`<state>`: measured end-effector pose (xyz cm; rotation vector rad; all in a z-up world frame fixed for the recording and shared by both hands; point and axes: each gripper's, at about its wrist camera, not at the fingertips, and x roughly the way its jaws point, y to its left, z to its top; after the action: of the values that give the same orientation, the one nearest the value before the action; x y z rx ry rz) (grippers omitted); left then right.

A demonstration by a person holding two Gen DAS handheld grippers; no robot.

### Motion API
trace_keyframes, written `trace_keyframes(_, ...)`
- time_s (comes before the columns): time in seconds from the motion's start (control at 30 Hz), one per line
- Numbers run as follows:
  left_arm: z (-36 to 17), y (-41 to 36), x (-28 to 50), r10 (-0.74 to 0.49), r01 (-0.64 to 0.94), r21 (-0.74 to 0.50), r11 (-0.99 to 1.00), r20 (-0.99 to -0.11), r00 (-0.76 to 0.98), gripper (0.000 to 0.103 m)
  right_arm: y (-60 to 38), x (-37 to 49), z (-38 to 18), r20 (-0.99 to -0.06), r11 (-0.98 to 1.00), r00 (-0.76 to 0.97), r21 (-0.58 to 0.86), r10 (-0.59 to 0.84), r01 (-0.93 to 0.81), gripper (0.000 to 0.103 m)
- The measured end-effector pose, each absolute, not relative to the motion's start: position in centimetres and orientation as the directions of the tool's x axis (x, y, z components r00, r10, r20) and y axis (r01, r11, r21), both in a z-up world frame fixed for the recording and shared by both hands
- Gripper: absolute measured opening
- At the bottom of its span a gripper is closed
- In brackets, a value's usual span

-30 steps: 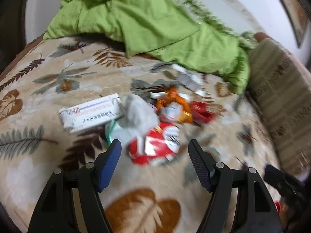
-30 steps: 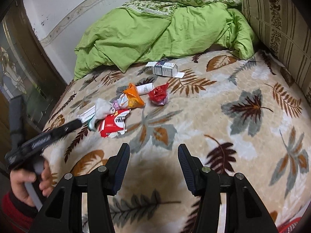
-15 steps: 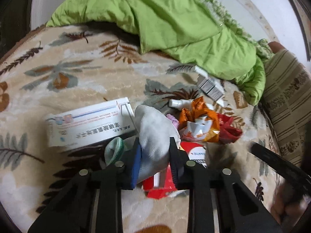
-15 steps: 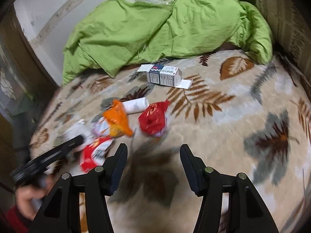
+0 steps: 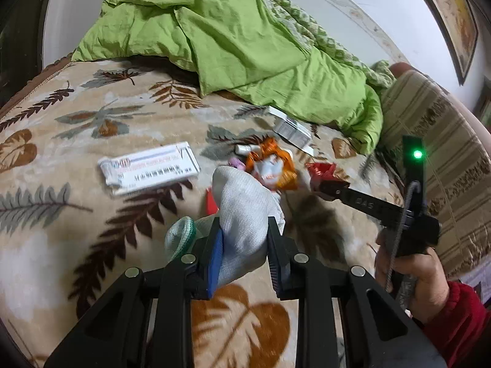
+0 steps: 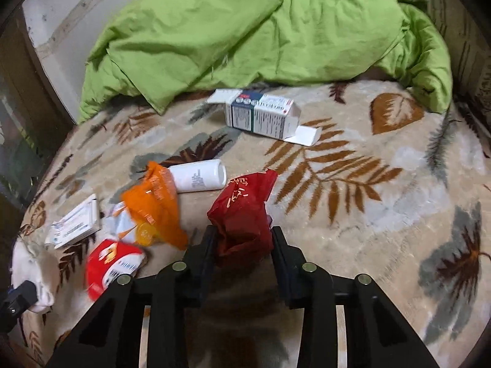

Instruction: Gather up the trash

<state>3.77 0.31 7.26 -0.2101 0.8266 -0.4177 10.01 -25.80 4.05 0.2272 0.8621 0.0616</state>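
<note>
Trash mid-bed: left gripper (image 5: pixel 244 254) clamps white glove (image 5: pixel 245 211); right gripper (image 6: pixel 242 245) pinches red wrapper (image 6: pixel 242 211). Step: pickup. Next: lift both clear, carry to bin; none in view.

You have two cardboard boxes (image 6: pixel 262 116) (image 6: pixel 75 222), one white bottle (image 6: pixel 199 175), three crumpled wrappers, red (image 6: pixel 242 214), orange (image 6: pixel 155 202) and red-white (image 6: pixel 112 262), one white sock (image 5: pixel 245 211), and one green quilt (image 6: pixel 254 33).
</note>
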Motion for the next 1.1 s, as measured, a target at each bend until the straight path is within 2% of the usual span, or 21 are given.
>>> trace_keyframes(0.43,6.4,0.1,-5.8,-0.43,0.315,-0.297,0.902,-0.691,0.581,0.025,-22.7,-6.3,6.9,-0.702,0.967,0.682,0.251,0.204,-0.03,0.036)
trace_keyframes(0.7,6.7,0.3,-9.7,-0.415,0.33,-0.259,0.908,-0.672,0.613,0.025,-22.3,-10.6,8.3,-0.668,0.967,0.721,0.256,0.186,-0.012,0.036)
trace_keyframes(1.1,6.8,1.2,-10.2,-0.379,0.289,-0.246,0.925,-0.641,0.668,0.025,-21.9,-13.3,8.0,-0.63,0.957,0.75,0.291,0.201,-0.012,0.036)
